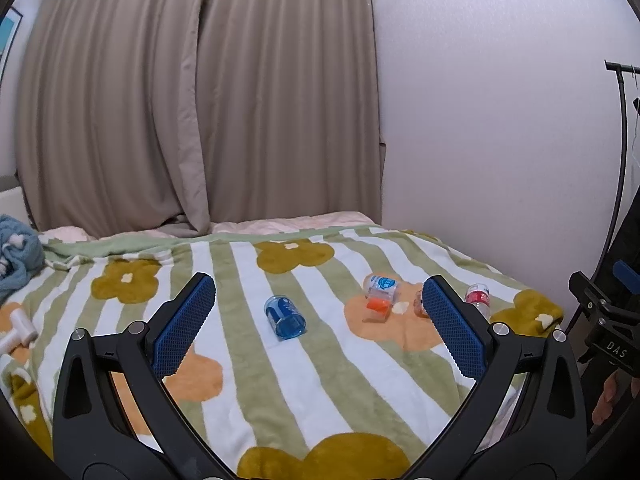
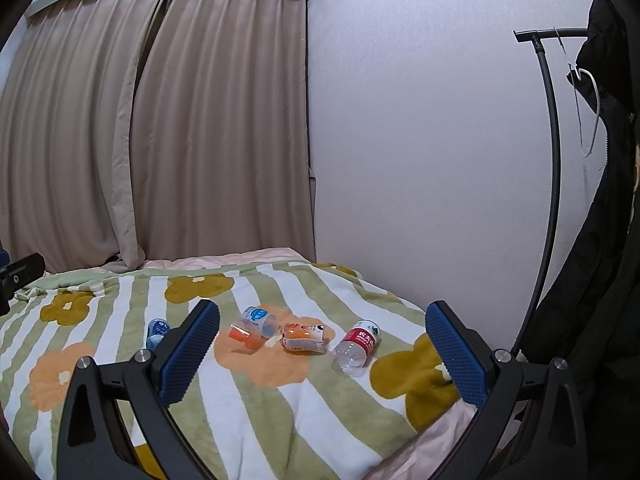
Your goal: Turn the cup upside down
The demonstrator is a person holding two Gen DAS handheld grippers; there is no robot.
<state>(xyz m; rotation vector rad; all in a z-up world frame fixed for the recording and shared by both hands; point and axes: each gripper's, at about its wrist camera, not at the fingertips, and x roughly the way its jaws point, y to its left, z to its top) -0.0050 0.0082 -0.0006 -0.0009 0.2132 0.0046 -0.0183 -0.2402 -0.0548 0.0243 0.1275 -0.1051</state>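
Several cups lie on their sides on a striped flower blanket (image 1: 320, 380). A blue translucent cup (image 1: 285, 316) rests mid-bed with its mouth toward me, ahead of and between my left gripper's (image 1: 318, 292) open fingers. Right of it lie a clear cup with a blue label (image 1: 382, 287), a small orange cup (image 1: 378, 307) and a red-labelled bottle (image 1: 478, 298). In the right wrist view my right gripper (image 2: 323, 312) is open and empty, short of the clear cup (image 2: 259, 320), an orange printed cup (image 2: 302, 336) and the bottle (image 2: 356, 344). The blue cup (image 2: 157, 332) is at its left.
A blue towel (image 1: 16, 256) and a white object (image 1: 18, 330) lie at the bed's left side. Beige curtains (image 1: 192, 120) and a white wall (image 2: 420, 140) stand behind the bed. A black coat rack (image 2: 552, 160) with a dark coat (image 2: 600, 240) stands past the right edge.
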